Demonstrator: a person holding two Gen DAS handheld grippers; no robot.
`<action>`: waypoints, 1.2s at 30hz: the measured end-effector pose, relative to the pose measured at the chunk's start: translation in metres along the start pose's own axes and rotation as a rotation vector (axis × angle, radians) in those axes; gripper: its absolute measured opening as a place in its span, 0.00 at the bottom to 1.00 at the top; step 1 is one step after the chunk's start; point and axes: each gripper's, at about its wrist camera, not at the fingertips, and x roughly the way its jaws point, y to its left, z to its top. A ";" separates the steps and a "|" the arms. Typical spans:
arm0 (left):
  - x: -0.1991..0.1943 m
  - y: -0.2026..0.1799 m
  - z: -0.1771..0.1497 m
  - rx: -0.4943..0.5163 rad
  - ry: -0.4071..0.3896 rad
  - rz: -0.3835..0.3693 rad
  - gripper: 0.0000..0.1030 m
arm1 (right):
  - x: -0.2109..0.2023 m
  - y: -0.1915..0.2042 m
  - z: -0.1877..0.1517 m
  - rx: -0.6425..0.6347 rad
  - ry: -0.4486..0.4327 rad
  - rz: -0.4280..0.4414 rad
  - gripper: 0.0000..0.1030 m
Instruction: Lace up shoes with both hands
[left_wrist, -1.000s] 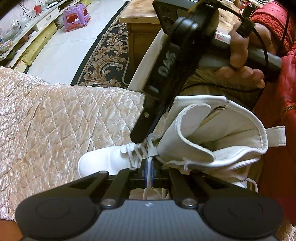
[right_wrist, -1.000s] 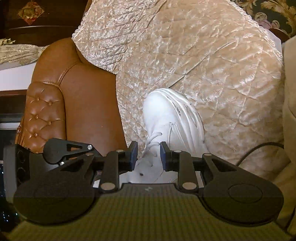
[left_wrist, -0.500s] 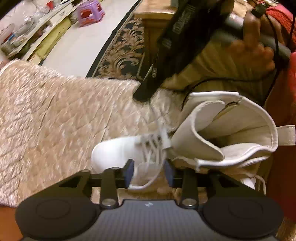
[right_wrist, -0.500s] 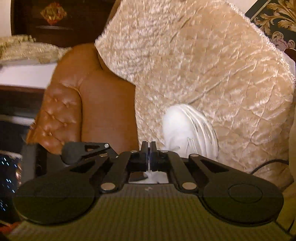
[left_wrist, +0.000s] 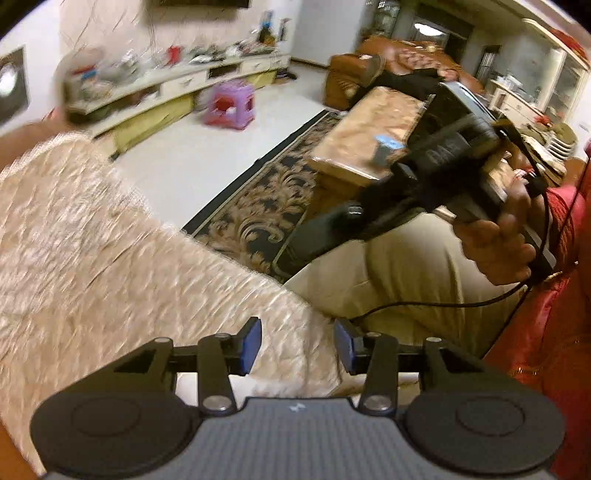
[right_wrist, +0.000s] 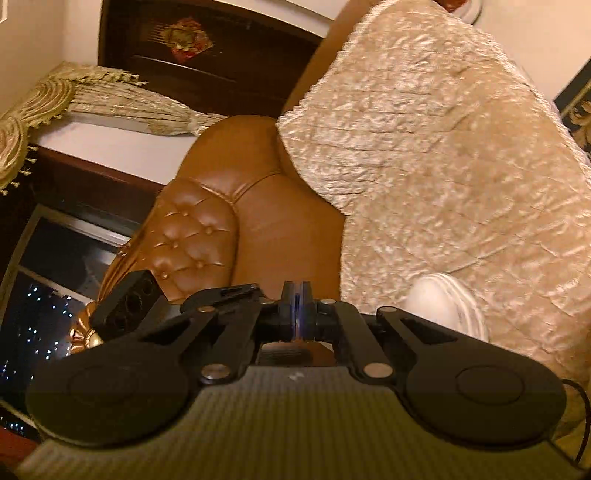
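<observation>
Right now your left gripper (left_wrist: 297, 345) has its jaws opening over the quilted cover (left_wrist: 110, 258), nothing between the blue pads, so it seems freed to reach for another part of the lace. Your right gripper (right_wrist: 297, 310) is clenched tight; a lace may be pinched there, but the blur hides it (I cannot tell). Only the white shoe (right_wrist: 447, 302) toe shows, resting on the cover just beside the right gripper's frame, probably kept there so both hands reach it.
</observation>
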 end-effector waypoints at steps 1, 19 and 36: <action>0.000 -0.003 -0.001 -0.007 -0.030 0.008 0.46 | 0.000 0.002 0.001 -0.003 -0.001 0.004 0.03; -0.072 -0.003 -0.006 -0.149 -0.217 0.475 0.02 | 0.023 0.027 -0.024 -0.324 0.243 -0.228 0.39; 0.040 -0.039 -0.017 0.149 0.269 0.031 0.02 | -0.015 -0.027 -0.036 -0.022 0.117 -0.334 0.24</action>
